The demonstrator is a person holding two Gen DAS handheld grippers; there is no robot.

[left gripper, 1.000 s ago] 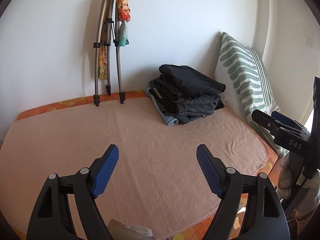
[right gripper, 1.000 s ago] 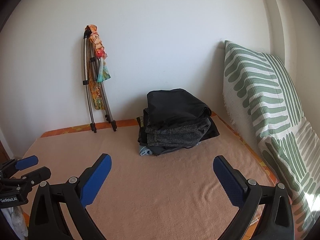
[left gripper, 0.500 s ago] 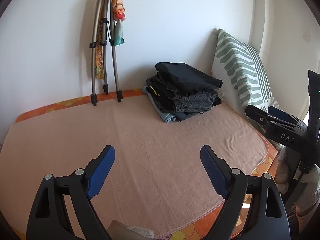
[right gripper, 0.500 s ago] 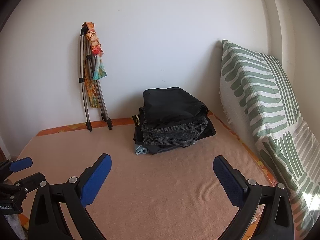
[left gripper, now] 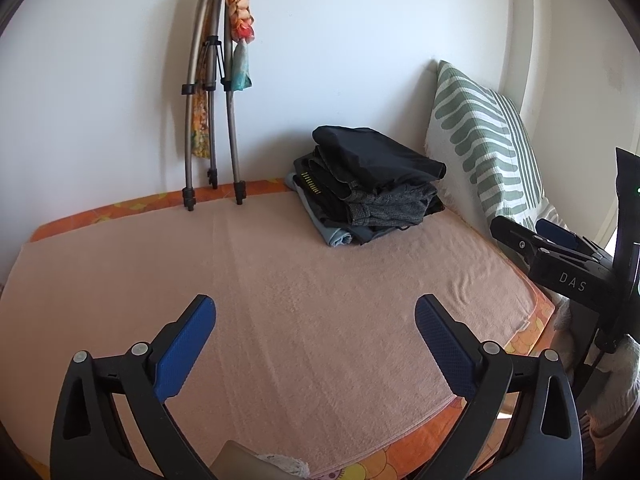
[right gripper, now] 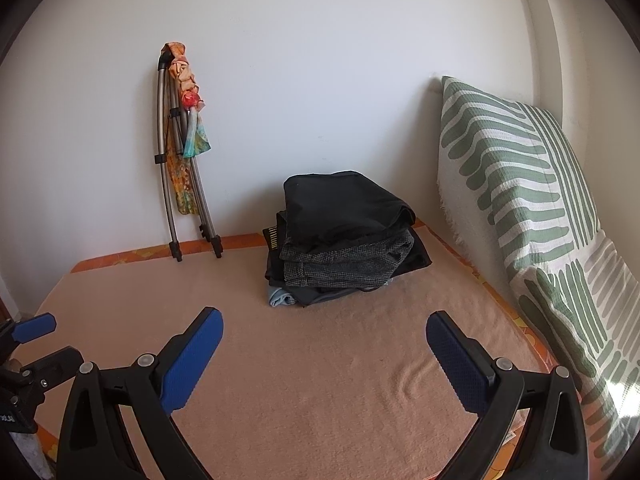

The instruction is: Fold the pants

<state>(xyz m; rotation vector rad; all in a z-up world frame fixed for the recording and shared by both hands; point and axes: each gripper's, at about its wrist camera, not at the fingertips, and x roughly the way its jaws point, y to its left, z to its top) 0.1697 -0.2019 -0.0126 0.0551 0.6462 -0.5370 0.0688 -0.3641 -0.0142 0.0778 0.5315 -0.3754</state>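
A white wall backs a bed (left gripper: 280,300) under a peach towel. The pants (right gripper: 344,240) sit stacked in its far right corner beside the pillow (right gripper: 520,200), out of the working middle. Left gripper (left gripper: 316,340) and right gripper (right gripper: 324,352) hover spread, holding nothing.

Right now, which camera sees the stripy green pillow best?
The right wrist view: the green-striped pillow fills its right side, and a second one leans below. The left wrist view shows it smaller, its lower end behind the right gripper.
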